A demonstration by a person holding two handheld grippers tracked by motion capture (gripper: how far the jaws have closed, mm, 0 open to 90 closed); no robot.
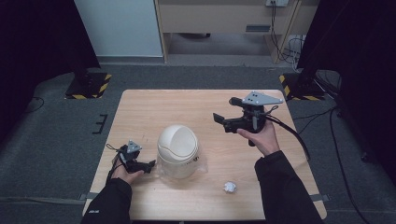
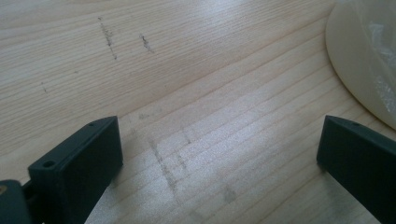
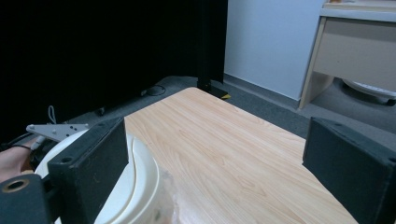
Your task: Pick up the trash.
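Work in hand: a small domed bin (image 1: 178, 150) with a swing lid stands mid-tabletop (image 1: 154, 105), and a crumpled paper wad (image 1: 229, 187) lies loose; getting the wad into the bin looks like the job.
Left tool (image 1: 150, 164): low over the tabletop, just beside the bin's base on its left; jaws spread wide with bare wood between them in the left gripper view, the bin's rim (image 2: 355, 70) just past the right-hand jaw.
Right tool (image 1: 218, 118): held up off the tabletop, beyond and to the right of the bin; jaws spread apart, gripping nothing, with the bin's dome (image 3: 135, 186) below its left-hand jaw.
Paper wad: on the tabletop, well apart from both tools, on the near side of the right forearm, right of the bin.
Done so far: by my reading nothing; the wad lies untouched and outside the bin.
Left to do: steady the bin, pick up the wad, push it through the lid, let go.
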